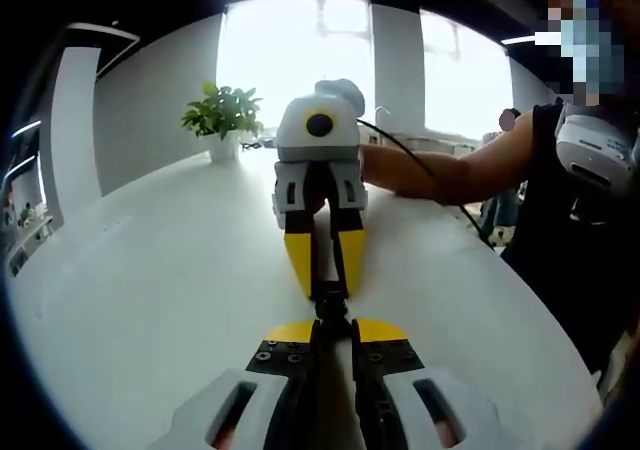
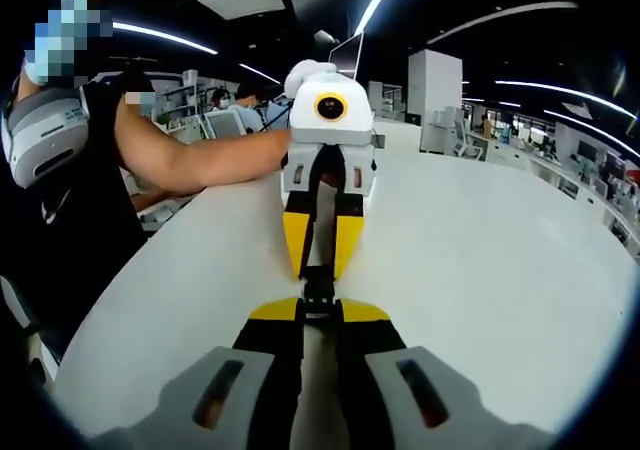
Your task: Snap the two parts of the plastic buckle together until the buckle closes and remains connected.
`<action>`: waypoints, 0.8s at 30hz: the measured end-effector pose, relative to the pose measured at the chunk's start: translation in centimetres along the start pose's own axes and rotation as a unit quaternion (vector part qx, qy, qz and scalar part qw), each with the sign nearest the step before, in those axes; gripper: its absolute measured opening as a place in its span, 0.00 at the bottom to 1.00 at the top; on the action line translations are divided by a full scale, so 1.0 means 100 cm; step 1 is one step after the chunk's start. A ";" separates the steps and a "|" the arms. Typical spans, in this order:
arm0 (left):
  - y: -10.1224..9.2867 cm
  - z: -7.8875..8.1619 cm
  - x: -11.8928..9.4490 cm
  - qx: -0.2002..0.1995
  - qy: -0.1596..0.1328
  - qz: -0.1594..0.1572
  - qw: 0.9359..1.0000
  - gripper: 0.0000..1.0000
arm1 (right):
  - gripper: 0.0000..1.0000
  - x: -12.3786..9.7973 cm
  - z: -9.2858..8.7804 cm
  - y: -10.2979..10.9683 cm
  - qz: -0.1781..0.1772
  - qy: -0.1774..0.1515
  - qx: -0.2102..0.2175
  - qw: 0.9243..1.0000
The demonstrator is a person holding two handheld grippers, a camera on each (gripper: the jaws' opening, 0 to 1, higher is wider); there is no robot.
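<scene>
No readable writing anywhere on the gear. The two grippers meet nose to nose over the white table (image 1: 150, 300): in the left gripper view the left gripper (image 1: 331, 327) has its jaws drawn in tight on the black plastic buckle (image 1: 331, 303), and the right gripper (image 1: 322, 270) comes in from opposite, yellow tips pinched on the buckle's far end. In the right gripper view the buckle (image 2: 319, 292) sits between both sets of tips just above the tabletop; whether it has clicked shut I cannot tell. A person's forearm (image 2: 200, 160) reaches along the table. A potted plant (image 1: 222, 120) stands at the far edge.
</scene>
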State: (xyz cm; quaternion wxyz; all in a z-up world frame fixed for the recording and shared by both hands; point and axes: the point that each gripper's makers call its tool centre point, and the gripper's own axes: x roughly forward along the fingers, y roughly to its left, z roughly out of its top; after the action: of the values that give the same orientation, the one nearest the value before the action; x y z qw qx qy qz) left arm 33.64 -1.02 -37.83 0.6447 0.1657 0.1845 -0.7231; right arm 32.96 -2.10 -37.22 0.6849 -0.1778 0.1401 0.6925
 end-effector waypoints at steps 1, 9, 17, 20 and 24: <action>0.001 0.000 0.000 0.000 0.000 0.000 1.000 0.10 | 0.10 0.000 0.000 0.000 0.000 -0.001 0.000 1.000; 0.001 0.000 0.000 0.000 0.004 0.003 1.000 0.10 | 0.09 0.000 0.000 -0.002 -0.001 0.000 0.007 1.000; 0.004 0.000 0.001 -0.005 -0.010 -0.002 1.000 0.09 | 0.09 0.000 0.000 -0.005 -0.004 0.000 0.008 1.000; 0.003 0.000 0.001 -0.005 -0.010 -0.003 1.000 0.09 | 0.09 0.000 0.000 -0.004 -0.003 0.000 0.008 1.000; 0.002 0.001 0.002 -0.006 -0.011 -0.004 1.000 0.09 | 0.09 0.000 -0.001 -0.005 -0.004 0.001 0.008 1.000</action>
State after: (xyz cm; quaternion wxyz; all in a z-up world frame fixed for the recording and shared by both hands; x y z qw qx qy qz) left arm 33.85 -1.22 -37.86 0.6444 0.1534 0.1823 -0.7266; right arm 33.42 -2.13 -37.24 0.6887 -0.1735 0.1456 0.6888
